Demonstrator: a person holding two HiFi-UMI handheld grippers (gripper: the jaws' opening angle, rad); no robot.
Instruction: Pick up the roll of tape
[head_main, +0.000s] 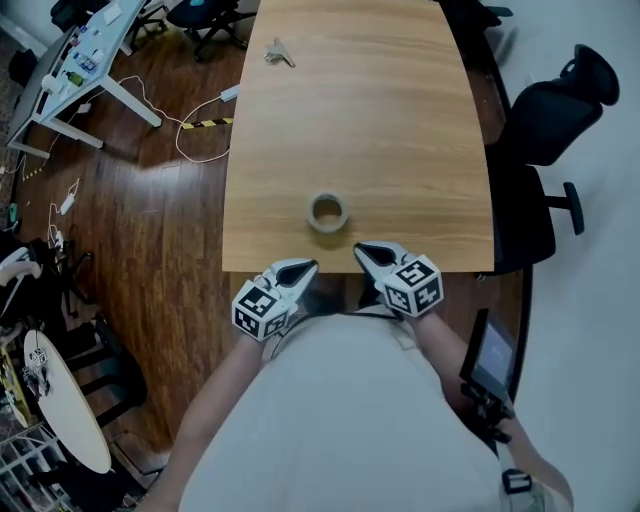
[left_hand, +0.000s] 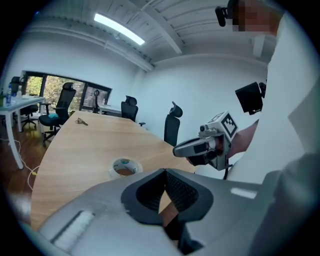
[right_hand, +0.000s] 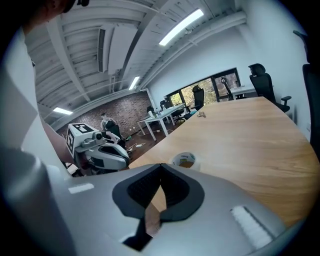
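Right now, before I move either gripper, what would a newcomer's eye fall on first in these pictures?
First, the beige roll of tape lying flat and alone near the front edge of the long light wooden table. Just short of it, the left gripper and right gripper point toward it, both with jaws shut and empty. At the table's far end lies a small metallic item, perhaps keys.

A small bunch of keys (head_main: 278, 54) lies near the far left corner of the wooden desk (head_main: 400, 120). A black office chair (head_main: 560, 110) stands just off the desk's right edge. Beyond the left edge, a white cable (head_main: 152, 100) trails over the dark wooden floor (head_main: 150, 230) beside a white worktable (head_main: 85, 60).
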